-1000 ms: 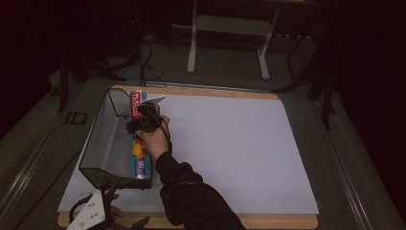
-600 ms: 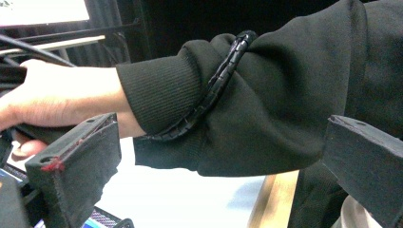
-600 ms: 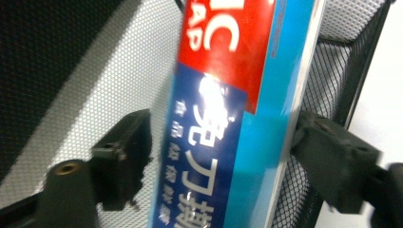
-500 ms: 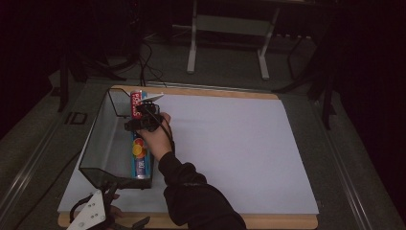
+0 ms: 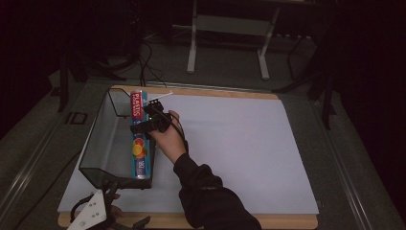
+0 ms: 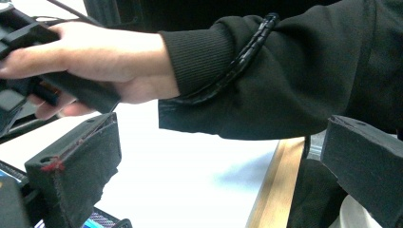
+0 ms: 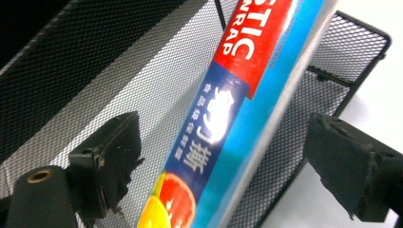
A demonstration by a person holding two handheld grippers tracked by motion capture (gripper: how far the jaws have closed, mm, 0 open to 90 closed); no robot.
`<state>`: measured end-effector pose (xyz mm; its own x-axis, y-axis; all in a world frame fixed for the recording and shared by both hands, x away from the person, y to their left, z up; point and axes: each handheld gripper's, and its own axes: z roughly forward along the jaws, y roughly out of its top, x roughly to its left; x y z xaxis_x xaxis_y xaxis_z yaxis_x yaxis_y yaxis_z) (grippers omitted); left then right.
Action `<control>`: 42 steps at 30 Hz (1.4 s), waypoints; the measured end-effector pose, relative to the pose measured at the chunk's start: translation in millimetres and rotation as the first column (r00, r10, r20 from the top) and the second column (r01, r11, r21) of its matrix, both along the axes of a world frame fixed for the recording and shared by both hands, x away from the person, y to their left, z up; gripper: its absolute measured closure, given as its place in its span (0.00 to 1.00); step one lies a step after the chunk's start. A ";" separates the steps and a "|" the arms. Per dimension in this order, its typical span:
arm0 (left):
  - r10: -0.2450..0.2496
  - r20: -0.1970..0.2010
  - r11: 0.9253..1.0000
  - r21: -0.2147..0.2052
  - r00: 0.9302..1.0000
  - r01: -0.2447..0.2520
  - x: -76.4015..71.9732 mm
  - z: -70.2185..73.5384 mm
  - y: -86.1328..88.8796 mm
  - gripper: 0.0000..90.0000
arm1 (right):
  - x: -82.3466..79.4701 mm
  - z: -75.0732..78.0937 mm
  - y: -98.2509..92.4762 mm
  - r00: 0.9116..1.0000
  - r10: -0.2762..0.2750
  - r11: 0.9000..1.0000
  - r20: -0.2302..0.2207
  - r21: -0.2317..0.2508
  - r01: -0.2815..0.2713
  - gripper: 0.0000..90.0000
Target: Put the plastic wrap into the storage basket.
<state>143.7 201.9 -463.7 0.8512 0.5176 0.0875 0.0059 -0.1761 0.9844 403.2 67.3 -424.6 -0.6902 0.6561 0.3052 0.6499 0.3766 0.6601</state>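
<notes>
A long plastic wrap box (image 5: 139,139), red and blue with fruit printed on it, lies lengthwise in a black mesh basket (image 5: 103,139) against its right wall. My right gripper (image 5: 149,122) hovers over the box's far half, held by a hand. In the right gripper view its jaws stand open (image 7: 228,152), one on each side of the box (image 7: 247,95), with gaps both sides and the basket mesh (image 7: 119,71) behind. My left gripper (image 5: 95,215) rests at the table's front left corner, open (image 6: 223,156), with nothing between its jaws.
A white sheet (image 5: 230,143) covers the wooden table, whose front edge (image 6: 271,185) runs beside the left gripper. The person's black sleeve (image 6: 294,71) and cable cross the left gripper view. Metal stand legs (image 5: 191,52) stand behind the table.
The right hand and gripper have shifted slightly over the box. The box, the basket and the left gripper have not moved.
</notes>
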 end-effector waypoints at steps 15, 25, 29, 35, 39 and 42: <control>0.003 -0.005 1.000 0.017 1.000 -0.003 1.5 -1.6 -3.3 0.01 | -18.8 11.8 -53.9 0.996 0.026 1.000 0.084 -0.007 -0.026 0.16; 0.004 -0.005 1.000 0.019 1.000 -0.004 2.0 -2.0 -5.1 0.01 | -34.3 13.0 -93.3 0.992 0.010 1.000 0.123 -0.003 -0.010 0.16; 0.007 -0.006 1.000 0.020 1.000 -0.007 2.3 -2.1 -5.0 0.01 | -42.8 10.7 -111.8 0.991 0.005 1.000 0.133 0.003 -0.006 0.16; 0.009 -0.005 1.000 0.024 1.000 -0.009 2.2 -2.1 -6.0 0.01 | -53.8 6.3 -138.0 0.988 -0.012 1.000 0.152 0.001 0.012 0.16; 0.009 -0.005 1.000 0.023 1.000 -0.009 2.3 -2.2 -5.9 0.01 | -60.7 1.5 -154.7 0.988 -0.025 1.000 0.153 0.005 0.024 0.16; 0.009 -0.005 1.000 0.025 1.000 -0.009 2.5 -2.3 -6.1 0.01 | -66.5 -2.2 -166.0 0.988 -0.026 1.000 0.152 0.005 0.026 0.16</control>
<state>146.3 195.8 -465.9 0.8469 0.5230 0.0961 0.0127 -0.2006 0.9796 336.6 -98.8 -426.8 -0.7114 0.6736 0.2005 0.5518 0.3586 0.7530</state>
